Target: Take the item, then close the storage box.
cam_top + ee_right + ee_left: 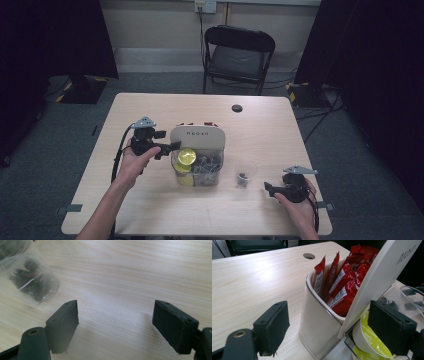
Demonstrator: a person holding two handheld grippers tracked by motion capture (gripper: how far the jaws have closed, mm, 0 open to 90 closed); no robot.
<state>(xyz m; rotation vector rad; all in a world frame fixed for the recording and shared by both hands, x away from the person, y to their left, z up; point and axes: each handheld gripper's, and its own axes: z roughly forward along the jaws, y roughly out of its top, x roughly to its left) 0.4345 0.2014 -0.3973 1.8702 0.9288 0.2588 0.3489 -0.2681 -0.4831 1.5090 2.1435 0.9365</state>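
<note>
A white organiser [197, 135] stands mid-table, its tall panel [384, 272] in front of a compartment of red sachets [342, 287]. A yellow-lidded capsule [369, 340] lies in its clear front bin [207, 170], where it shows as a yellow disc [186, 156]. My left gripper [172, 146] is at the organiser's left side. Its jaws [332, 332] are open and straddle the sachet compartment's corner, and the left pad is clear of the wall. My right gripper [267, 189] is low over bare table, open with nothing between its pads [115, 327]. A clear cup [27, 277] of dark bits stands just to its left.
The cup [245, 175] sits right of the organiser. A cable hole [237, 108] lies in the tabletop at the back. A black folding chair [239, 55] stands beyond the far edge. The wooden table [150, 210] has bare room at the front and on both sides.
</note>
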